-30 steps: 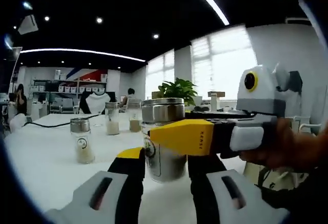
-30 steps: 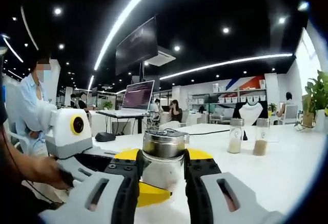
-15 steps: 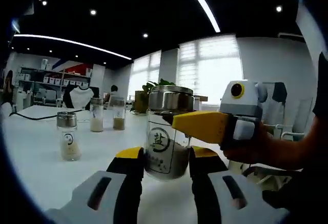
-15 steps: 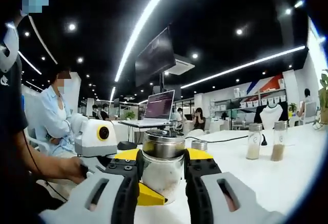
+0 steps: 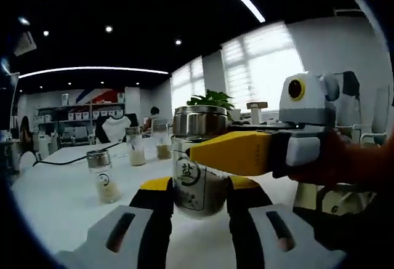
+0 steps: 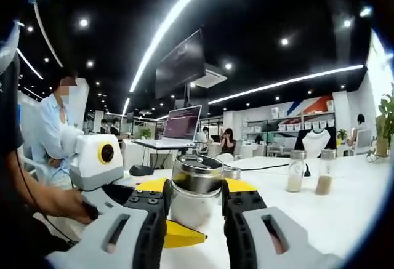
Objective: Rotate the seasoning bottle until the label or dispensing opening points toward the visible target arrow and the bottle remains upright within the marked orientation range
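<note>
Left gripper (image 5: 196, 196) has its yellow-tipped jaws pressed against both sides of the seasoning bottle (image 5: 197, 161), low on the glass body; bottle upright, steel cap on top, round label with a dark character turned toward the left gripper view. Right gripper (image 6: 193, 200) pinches the same bottle (image 6: 196, 192) from the opposite side, jaws level with the cap's underside; in the left gripper view its yellow jaw crosses in front of the bottle, a hand (image 5: 345, 164) behind it. Bottle sits over a white table (image 5: 61, 201), whether resting on it or lifted, cannot tell. Three smaller shaker bottles stand well apart on the table: one nearer (image 5: 105, 175), two farther back (image 5: 148, 146). Potted plant (image 5: 212, 101) by the window. Open laptop (image 6: 178, 127) and a seated person (image 6: 52, 130) in the right gripper view.
</note>
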A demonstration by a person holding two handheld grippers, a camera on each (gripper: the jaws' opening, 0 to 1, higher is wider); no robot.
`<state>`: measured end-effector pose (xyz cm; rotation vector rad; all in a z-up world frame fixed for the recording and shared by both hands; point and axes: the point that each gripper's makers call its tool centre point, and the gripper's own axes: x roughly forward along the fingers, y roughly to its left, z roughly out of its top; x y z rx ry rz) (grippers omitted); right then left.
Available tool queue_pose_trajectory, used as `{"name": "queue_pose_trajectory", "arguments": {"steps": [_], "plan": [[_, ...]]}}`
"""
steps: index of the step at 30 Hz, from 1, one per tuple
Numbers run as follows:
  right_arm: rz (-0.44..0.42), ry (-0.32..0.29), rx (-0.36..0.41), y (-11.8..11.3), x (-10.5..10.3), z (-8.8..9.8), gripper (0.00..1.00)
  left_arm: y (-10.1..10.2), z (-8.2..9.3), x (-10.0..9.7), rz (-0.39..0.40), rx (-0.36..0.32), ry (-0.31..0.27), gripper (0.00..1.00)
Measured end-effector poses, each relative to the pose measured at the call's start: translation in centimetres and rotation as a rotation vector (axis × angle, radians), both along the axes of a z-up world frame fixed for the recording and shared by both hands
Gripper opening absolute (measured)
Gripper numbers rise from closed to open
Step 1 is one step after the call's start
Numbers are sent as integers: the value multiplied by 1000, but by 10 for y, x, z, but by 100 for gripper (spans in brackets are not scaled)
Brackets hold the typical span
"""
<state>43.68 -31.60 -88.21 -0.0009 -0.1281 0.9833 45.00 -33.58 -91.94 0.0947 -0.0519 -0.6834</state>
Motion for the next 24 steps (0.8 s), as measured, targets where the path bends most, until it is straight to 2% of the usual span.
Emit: {"name": "queue_pose_trajectory", "arguments": {"steps": [4, 7, 11, 14, 16, 18, 21, 24], "plan": [[-70, 47, -14, 2, 6, -6, 31, 3, -4, 5, 50, 6, 9, 35], [-100, 83, 16, 3, 8, -5, 31, 5, -4, 5, 86, 10, -9, 35], [-113, 97, 36, 5, 9, -4, 31, 9, -1, 6, 137, 16, -43, 35], [-123, 100, 35, 6, 10, -4, 31, 10, 0, 7, 147, 9, -44, 35], [-123, 91, 31, 5, 10, -3, 30, 9, 1, 8, 121, -4, -48, 35], [-106, 82, 25, 4, 10, -3, 30, 5, 1, 6, 64, -41, -22, 36], [-44, 91, 19, 2, 7, -3, 30, 3, 3, 3, -3, -93, -4, 36], [4, 67, 16, 2, 2, 1, 30, 2, 5, 1, -48, -115, 6, 37]]}}
